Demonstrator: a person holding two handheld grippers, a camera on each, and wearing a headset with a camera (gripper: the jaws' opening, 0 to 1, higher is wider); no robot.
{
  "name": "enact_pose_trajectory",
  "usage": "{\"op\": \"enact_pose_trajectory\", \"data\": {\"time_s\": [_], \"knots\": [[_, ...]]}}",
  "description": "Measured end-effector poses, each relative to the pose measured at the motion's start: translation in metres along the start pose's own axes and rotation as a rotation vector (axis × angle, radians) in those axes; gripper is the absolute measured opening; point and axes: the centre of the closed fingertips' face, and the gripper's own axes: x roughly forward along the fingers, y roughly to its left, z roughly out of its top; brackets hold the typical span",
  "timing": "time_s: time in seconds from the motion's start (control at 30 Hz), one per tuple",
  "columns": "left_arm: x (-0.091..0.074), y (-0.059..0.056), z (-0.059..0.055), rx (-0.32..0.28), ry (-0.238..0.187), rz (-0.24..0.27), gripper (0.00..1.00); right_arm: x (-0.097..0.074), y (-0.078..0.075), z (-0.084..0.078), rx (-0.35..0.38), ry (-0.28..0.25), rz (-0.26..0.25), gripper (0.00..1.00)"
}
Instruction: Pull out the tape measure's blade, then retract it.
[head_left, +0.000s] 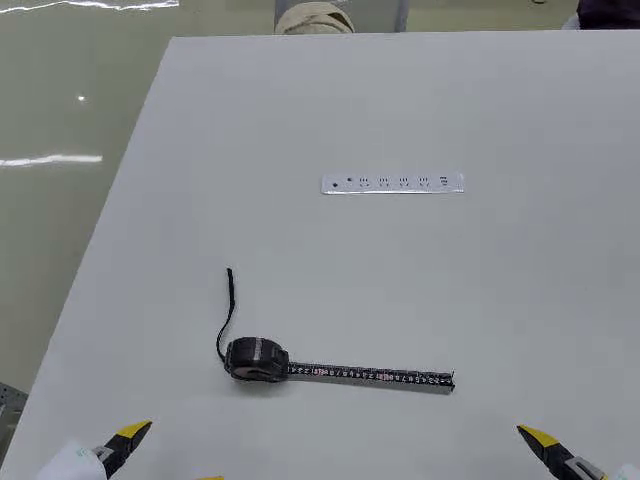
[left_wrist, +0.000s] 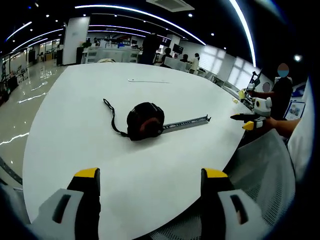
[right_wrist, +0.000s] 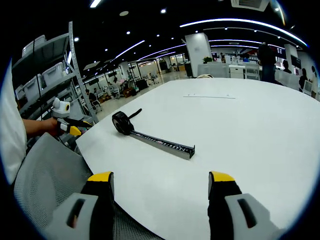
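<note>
so here's where i'm at: the tape measure (head_left: 256, 359) sits on the white table (head_left: 420, 90) toward the near side, a bit left of centre. its blade (head_left: 370, 376) is partly out, lying flat and pointing right. the long axis runs left-right, roughly parallel to the near edge. the black wrist strap (head_left: 227, 305) curls off toward the far side.

both tools hang at the near edge, touching nothing. the left hand-held gripper (left_wrist: 150, 175) has its jaws spread wide, and the case is pretty much straight ahead of it. the right hand-held gripper (right_wrist: 161, 177) is spread too, with the blade's end hook (right_wrist: 190, 151) ahead of it. so left is nearer the case and right is nearer the hook. my guess is left pins the case while right takes the tip and draws it further right.

room-wise there's lots of bare table to the right of the hook. the power strip (head_left: 392, 184) is well apart on the far side, no issue.
</note>
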Motion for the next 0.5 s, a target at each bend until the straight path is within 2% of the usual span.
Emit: {"op": "enact_pose_trajectory", "data": {"time_s": [0.5], "knots": [[0.0067,-0.0077,0.0018,-0.019,0.011,-0.007,0.81,-0.0001,-0.0015,-0.0001,0.008,-0.006,0.0,0.77]]}}
